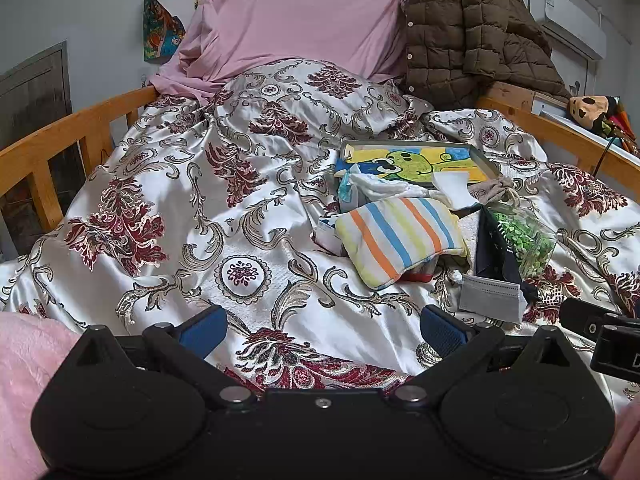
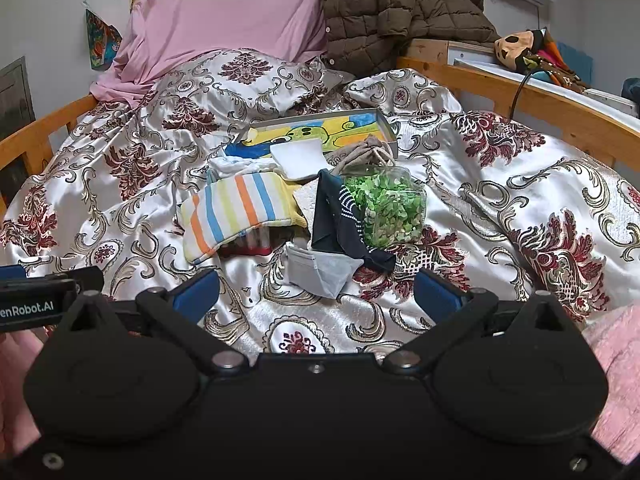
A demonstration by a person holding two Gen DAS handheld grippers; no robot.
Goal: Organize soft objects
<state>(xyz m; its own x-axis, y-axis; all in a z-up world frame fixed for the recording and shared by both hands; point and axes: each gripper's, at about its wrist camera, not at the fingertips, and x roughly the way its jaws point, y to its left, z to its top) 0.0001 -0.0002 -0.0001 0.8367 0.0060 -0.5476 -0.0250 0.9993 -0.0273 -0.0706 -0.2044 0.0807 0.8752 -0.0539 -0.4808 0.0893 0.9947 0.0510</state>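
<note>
Presently we hold both tools low over the bedspread (image 1: pixel 168 184), neither touching anything. Left gripper (image 1: pixel 322 330): jaws wide apart, empty. Right gripper (image 2: pixel 316 294): jaws wide apart, empty. The soft things lie heaped mid-bed, ahead of us:
- striped cloth (image 2: pixel 236 212), lying over a red item we cannot identify;
- grey face mask (image 2: pixel 320 274), nearest our right gripper;
- dark sock (image 2: pixel 340 224), draped beside a clear bag of green bits (image 2: pixel 386 210);
- white cloth (image 2: pixel 298 156), partly on the cartoon box lid (image 2: pixel 316 130).

Behind: pink pillow (image 1: pixel 296 16), brown jacket (image 1: pixel 472 28).
</note>
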